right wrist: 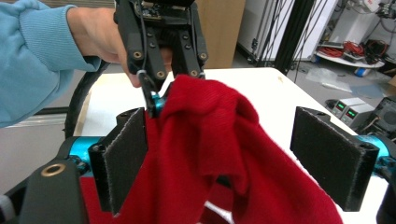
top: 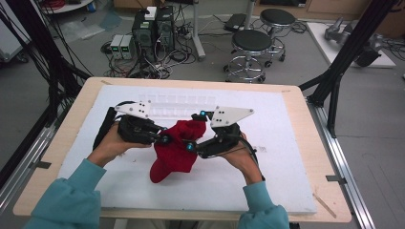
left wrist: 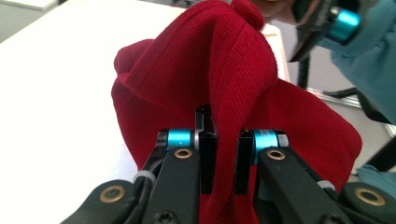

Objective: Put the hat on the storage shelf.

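1. Here, at the left side of the desk (top: 67, 129), a person's left hand (top: 109, 143) in a teal sleeve (top: 67, 198) comes in from the near edge, holding the left gripper (top: 161, 138), whose grey three-cornered plate (top: 135, 109) sits on top.
2. In the left gripper view its two black jaws are drawn together on a raised ridge of the red knit cloth (left wrist: 224, 84), with the fabric pinched between them.
3. The red knit cloth (top: 174, 150) lies about the middle of the white board (top: 286, 157) that covers the desk, bunched up high between the two grippers and trailing down toward the near edge.
4. Behind the cloth, toward the far edge of the board, a clear compartment tray (top: 179, 106) lies flat; I cannot tell what is in it.
5. To the right of the cloth, the right gripper (top: 197, 131) is held by the person's right hand (top: 241, 155), with its own grey plate (top: 229, 116) above.
6. In the right gripper view its padded jaws stand wide apart with the cloth (right wrist: 210, 154) draped between them; the fabric touches the left pad, while the right pad stands clear of it.
7. That same view shows the left gripper (right wrist: 156, 100) farther off, gripping the top of the cloth.
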